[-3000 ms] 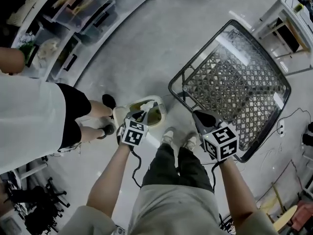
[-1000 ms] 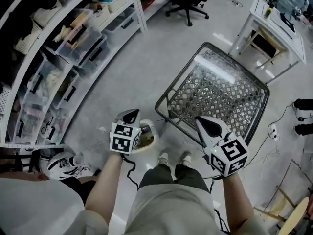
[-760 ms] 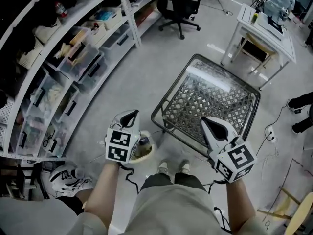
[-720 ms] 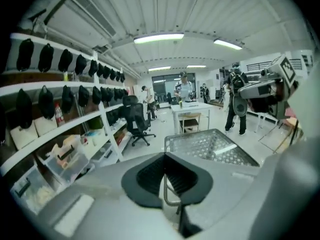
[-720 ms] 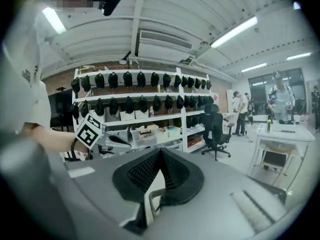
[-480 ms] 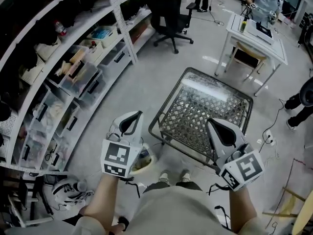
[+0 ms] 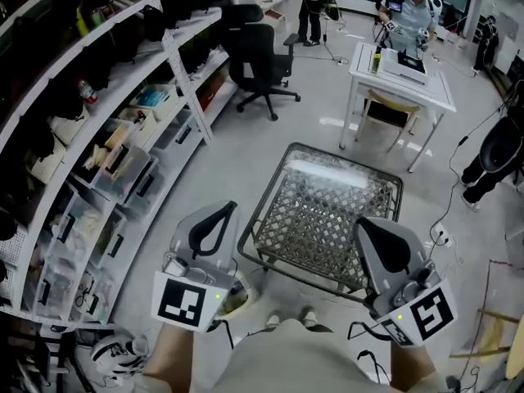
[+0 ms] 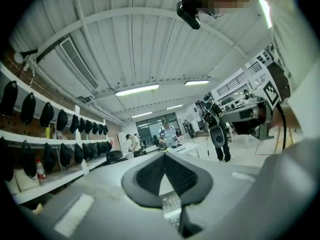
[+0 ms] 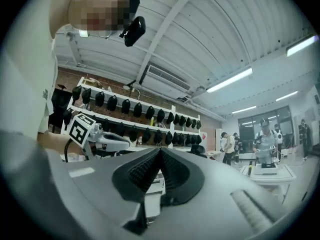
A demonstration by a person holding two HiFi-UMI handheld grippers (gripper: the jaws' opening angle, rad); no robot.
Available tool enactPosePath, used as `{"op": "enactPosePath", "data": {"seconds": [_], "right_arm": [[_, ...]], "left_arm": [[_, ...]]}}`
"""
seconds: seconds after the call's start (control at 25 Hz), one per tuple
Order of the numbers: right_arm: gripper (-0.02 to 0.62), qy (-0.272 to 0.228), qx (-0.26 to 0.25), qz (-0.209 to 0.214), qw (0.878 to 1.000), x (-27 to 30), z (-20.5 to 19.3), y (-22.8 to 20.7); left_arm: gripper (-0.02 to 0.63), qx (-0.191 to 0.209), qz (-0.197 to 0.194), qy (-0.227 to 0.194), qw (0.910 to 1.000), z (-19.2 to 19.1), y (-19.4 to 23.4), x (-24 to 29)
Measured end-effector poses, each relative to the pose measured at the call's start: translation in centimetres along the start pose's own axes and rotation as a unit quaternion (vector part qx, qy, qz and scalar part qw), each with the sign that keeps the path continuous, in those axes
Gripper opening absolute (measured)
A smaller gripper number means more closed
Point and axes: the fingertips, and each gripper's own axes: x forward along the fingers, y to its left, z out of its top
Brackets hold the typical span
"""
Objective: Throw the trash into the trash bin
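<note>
- Left gripper [image 7: 218,218]: jaws squeezed fully together, holding nothing, pointing out level.
- Right gripper [image 7: 377,236]: same deal, jaws closed tight and empty.
- Bin [image 7: 236,299] sits on the floor just left of the person's shoes [image 7: 304,318]. It's mostly covered by the left gripper, so only a yellowish bit of rim shows.
- Can't make out the trash from here.
- Wire basket [image 7: 323,211] stands on the floor just beside the bin, showing between the two grippers.
- Shelves [image 7: 106,162] run along the left.
</note>
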Motion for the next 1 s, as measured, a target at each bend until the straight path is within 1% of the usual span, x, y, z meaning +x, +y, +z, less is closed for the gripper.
{"op": "enactPosePath", "data": {"seconds": [0.12,0.32,0.64,0.84,1.0], "right_arm": [[0.003,-0.013,-0.008,-0.001,1.0,-0.9,1.0,-0.2],[0.003,-0.008,-0.006,-0.011,1.0,-1.3,0.9,-0.9],[0.003,-0.001,-0.002,-0.027,1.0,-2.5,-0.2,-1.6],[0.003,0.0,-0.008,-0.022,1.0,-2.1,0.2,-1.8],[0.003,0.002,-0.006,-0.024,1.0,-1.9,0.3,-2.4]], "left_arm": [[0.003,0.003,-0.009,-0.013,0.9999,1.4,-0.9,0.4],[0.003,0.003,-0.018,-0.011,0.9998,2.0,-1.5,1.1],[0.003,-0.004,-0.031,-0.005,0.9995,1.0,-2.7,1.3],[0.003,-0.013,-0.025,-0.006,0.9996,1.1,-2.3,1.4],[0.003,-0.015,-0.028,-0.005,0.9995,1.4,-2.5,2.1]]}}
